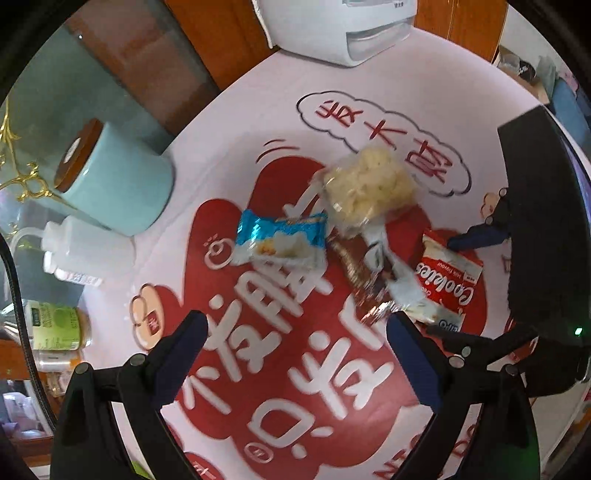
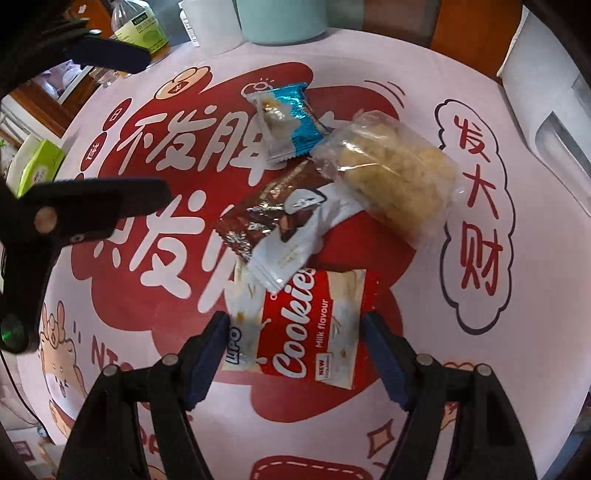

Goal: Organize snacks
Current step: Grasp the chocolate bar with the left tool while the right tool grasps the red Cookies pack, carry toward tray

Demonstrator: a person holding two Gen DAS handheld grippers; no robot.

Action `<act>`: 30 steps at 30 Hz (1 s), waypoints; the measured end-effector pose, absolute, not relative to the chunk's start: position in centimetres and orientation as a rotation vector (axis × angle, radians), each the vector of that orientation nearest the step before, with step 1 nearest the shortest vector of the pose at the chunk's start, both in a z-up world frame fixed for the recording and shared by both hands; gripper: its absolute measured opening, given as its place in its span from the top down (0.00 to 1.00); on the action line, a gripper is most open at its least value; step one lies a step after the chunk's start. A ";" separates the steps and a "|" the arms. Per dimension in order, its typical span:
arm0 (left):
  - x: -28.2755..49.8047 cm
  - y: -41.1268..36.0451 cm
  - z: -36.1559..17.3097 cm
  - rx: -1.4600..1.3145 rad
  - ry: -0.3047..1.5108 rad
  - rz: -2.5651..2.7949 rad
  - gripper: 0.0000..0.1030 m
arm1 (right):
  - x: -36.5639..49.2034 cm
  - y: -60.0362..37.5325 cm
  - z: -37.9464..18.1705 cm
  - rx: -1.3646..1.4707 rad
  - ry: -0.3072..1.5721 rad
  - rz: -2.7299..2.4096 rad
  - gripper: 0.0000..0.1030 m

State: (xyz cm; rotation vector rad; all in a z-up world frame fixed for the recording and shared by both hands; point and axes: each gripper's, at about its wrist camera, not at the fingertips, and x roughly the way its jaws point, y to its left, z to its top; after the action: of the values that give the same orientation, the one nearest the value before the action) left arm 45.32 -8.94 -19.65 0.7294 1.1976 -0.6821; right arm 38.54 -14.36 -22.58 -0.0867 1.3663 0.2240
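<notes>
**Hovering over the snack pile, both jaws wide**

Straddling the cookie pack, my right gripper points down with its jaws wide; the blue pads stand just beside the pack's two edges, and I cannot tell whether they touch. The pack lies flat on the printed mat. Overlapping its far edge is a white wrapper, which lies across a brown foil bar. Beyond those sit a clear bag of puffed pieces and a blue-and-white wrapper, close together.

My left gripper also points down, jaws wide and empty, over bare mat near the pile. In its view the brown bar ends just beside the right pad, with the cookie pack further right and the other gripper beyond it.

Around the mat's edge stand a teal canister, a white bottle, a green-labelled bottle and a white box.
</notes>
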 end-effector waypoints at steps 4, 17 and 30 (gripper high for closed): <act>46.0 -10.7 -20.9 0.645 1.238 -0.687 0.05 | 38.4 -15.7 -22.5 -0.113 1.373 0.208 0.31; 46.7 -13.5 -26.6 0.485 1.413 -0.595 0.25 | 37.5 -19.5 -22.8 -0.069 1.331 0.160 0.45; 41.3 -10.3 -21.7 0.441 1.352 -0.543 0.68 | 33.7 -21.3 -19.6 -0.029 1.306 0.167 0.50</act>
State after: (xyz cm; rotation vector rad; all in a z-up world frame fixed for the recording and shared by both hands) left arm 41.28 -10.27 -21.67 0.4413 1.3516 -0.5433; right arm 33.73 -21.27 -19.62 -0.0285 1.3058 0.1671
